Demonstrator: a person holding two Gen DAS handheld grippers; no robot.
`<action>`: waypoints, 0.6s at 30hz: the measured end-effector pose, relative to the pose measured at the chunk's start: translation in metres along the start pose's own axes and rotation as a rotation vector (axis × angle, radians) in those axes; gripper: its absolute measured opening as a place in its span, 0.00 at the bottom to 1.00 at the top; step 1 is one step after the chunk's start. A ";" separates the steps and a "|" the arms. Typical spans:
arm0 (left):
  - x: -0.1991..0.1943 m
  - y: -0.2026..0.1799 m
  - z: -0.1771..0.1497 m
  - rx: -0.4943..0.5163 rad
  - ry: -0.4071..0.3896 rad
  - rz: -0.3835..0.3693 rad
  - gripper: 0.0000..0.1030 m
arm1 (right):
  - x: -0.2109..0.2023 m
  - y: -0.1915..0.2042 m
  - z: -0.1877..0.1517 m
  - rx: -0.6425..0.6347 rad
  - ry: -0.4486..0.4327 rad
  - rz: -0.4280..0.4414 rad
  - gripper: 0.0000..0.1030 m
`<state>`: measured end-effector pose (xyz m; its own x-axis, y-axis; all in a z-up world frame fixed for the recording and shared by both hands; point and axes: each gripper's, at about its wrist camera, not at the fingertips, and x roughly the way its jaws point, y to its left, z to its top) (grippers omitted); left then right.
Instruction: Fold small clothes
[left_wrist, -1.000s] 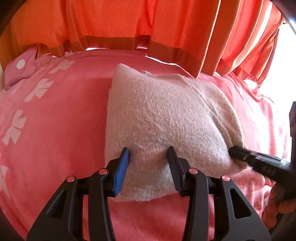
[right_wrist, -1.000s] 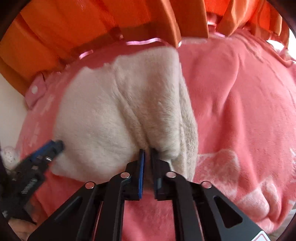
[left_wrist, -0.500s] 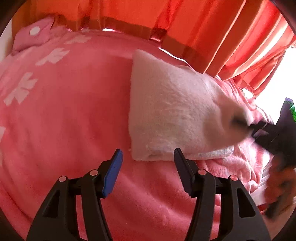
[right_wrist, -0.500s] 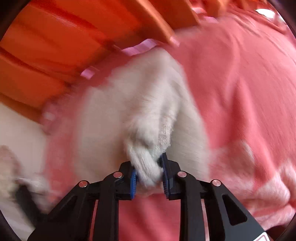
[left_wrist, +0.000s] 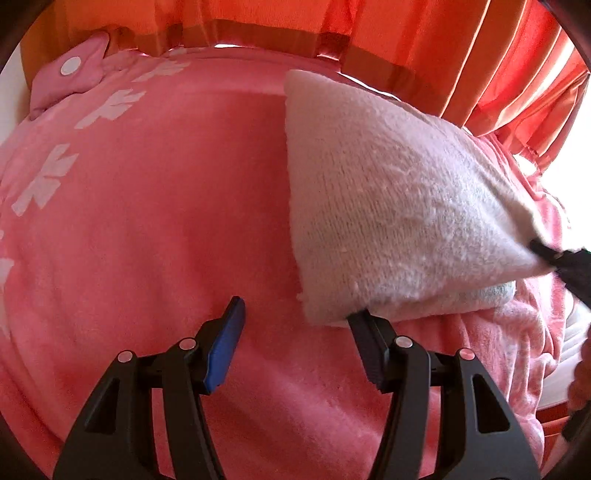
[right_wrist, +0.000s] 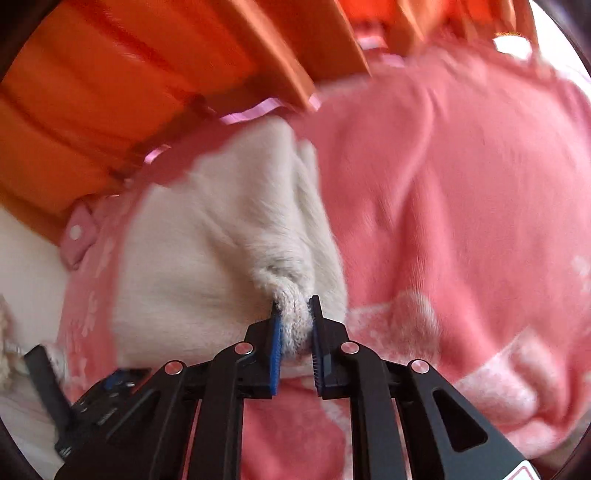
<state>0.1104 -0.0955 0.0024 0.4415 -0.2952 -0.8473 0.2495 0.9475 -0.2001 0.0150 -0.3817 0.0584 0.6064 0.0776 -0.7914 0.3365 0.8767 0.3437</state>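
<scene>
on the pink blanket (left_wrist: 147, 221), right claw (right_wrist: 293, 325) grips cream knit (right_wrist: 207, 266).

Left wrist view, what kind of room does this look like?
Probably a bedroom: a pink blanket with white patterns covers a soft bed-like surface, orange curtains hang behind it with daylight at their edge, and a white knit garment lies on top.

Before me lies a bed under a pink fleece blanket (left_wrist: 155, 206) with white flower prints. Orange curtains (left_wrist: 417, 40) hang directly behind the blanket's far edge. Bright daylight enters right of the curtains. A white wall (right_wrist: 26, 258) stands left of the blanket.
</scene>
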 end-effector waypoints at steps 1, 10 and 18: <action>-0.003 0.001 0.000 -0.004 0.002 -0.007 0.54 | -0.009 0.004 0.000 -0.016 -0.020 -0.008 0.14; -0.063 0.006 0.035 -0.069 -0.124 -0.226 0.74 | 0.013 -0.009 0.030 0.029 -0.026 -0.009 0.58; 0.030 -0.005 0.076 -0.160 0.026 -0.261 0.88 | 0.086 -0.017 0.025 0.149 0.156 0.091 0.71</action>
<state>0.1880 -0.1187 0.0150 0.3576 -0.5296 -0.7692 0.2118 0.8482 -0.4855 0.0791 -0.4019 -0.0032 0.5238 0.2358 -0.8185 0.3951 0.7841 0.4787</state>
